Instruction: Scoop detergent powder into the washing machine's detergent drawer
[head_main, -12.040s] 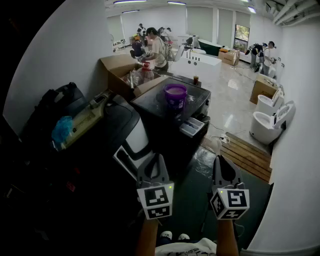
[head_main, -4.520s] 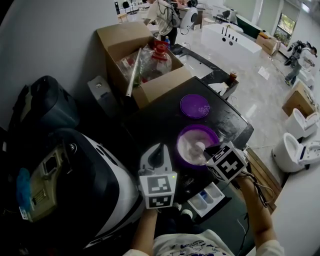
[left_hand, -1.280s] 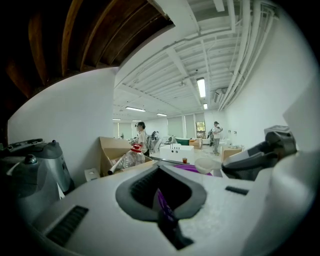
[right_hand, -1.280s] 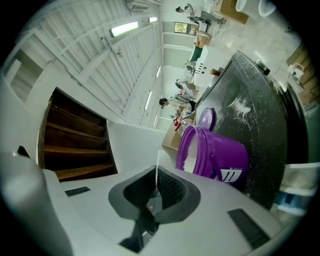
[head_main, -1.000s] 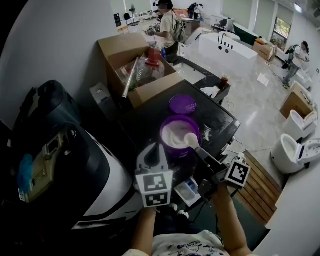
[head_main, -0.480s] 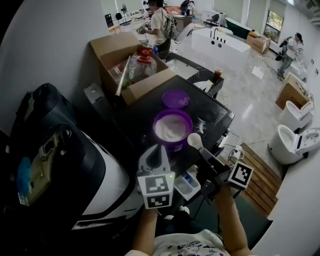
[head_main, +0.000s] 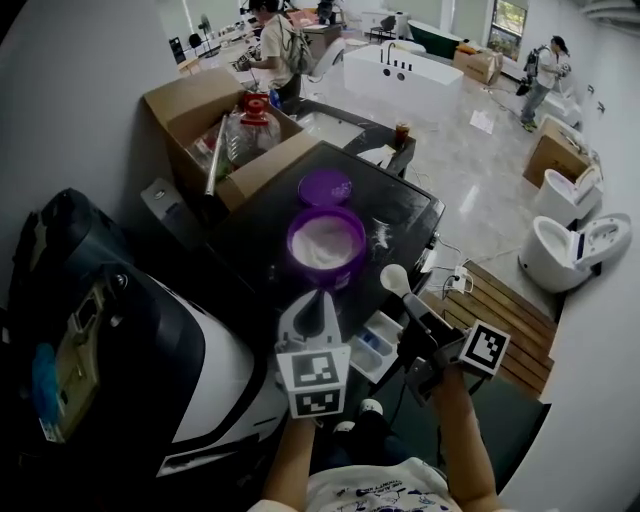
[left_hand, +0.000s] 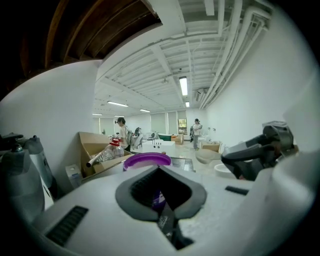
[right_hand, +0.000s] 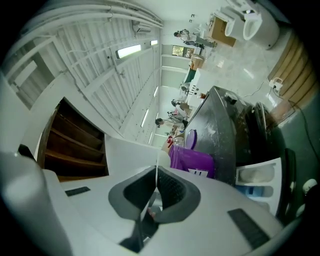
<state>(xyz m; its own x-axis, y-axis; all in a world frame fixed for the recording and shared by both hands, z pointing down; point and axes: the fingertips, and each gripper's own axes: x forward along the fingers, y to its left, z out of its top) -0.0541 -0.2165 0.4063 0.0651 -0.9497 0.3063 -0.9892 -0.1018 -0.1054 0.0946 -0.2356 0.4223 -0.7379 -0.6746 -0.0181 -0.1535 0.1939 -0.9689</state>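
Detergent powder (head_main: 322, 240) is what the task turns on, and most of it sits further back. Nearest, at the lower centre of the head view, the left tool (head_main: 320, 300) hangs with its jaws pressed together on nothing; its own view shows only a sliver of purple beyond the pads. It seems parked there to keep out of the other tool's way. Just to its right, the right tool (head_main: 418, 335) pinches the handle of a white scoop (head_main: 393, 281), whose bowl points up and away toward the middle of the frame. The bowl is held roughly level, probably so that any load does not slide off. Whether it is full I cannot tell, white on white. Below and between the two tools, the detergent drawer (head_main: 380, 335) juts out of the washing machine (head_main: 405, 210), its compartments open to the top and ready to be filled. The bowl is near the drawer but beyond it, so the tipping step is not yet done. Behind the scoop, at frame centre, the purple tub (head_main: 325, 275) stands on the machine's dark top with the powder heaped inside. Its lid (head_main: 325, 187) lies just behind it, set aside to leave the mouth free. At the upper left an open cardboard box (head_main: 215, 130) stands beside the machine.
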